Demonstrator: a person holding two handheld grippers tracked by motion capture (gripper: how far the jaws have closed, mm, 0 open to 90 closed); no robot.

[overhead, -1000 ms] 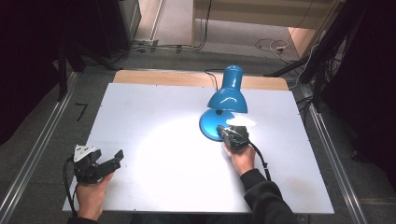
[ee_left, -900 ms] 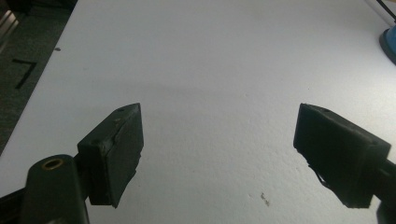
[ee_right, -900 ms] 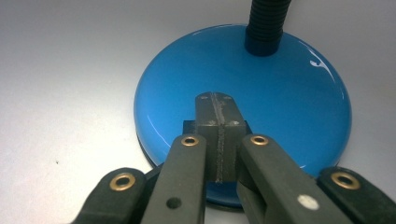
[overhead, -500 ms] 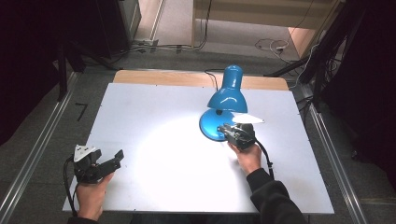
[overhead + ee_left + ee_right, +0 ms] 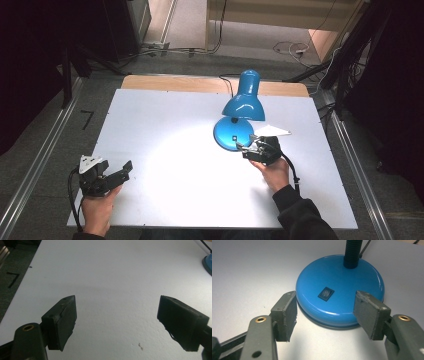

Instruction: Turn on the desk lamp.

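Lamp: a blue desk lamp (image 5: 240, 117) stands toward the far right of the white counter (image 5: 165, 125), its shade bent down over the round base (image 5: 339, 295); it is lit, and a bright pool falls on the counter to the left of it.
Switch: a small black rocker switch (image 5: 326, 294) sits on top of the base, on the side that faces the person (probably so a hand can reach it easily).
Right gripper: the right gripper (image 5: 250, 148) is held low, just beside the near edge of the base; its jaws are spread, one at each side of the rim, not pinching anything.
Reason, as I judge: the jaws point at the switch, so I think the switch is what this hand is busy with.
Right hand pose: the forearm in a dark sleeve comes from the bottom edge, the wrist nearly flat over the counter.
Left gripper: the left gripper (image 5: 107, 176) rests at the near left corner, well apart from the lamp; its jaws are spread wide over bare counter.
Left hand pose: the hand lies relaxed, it seems to wait.
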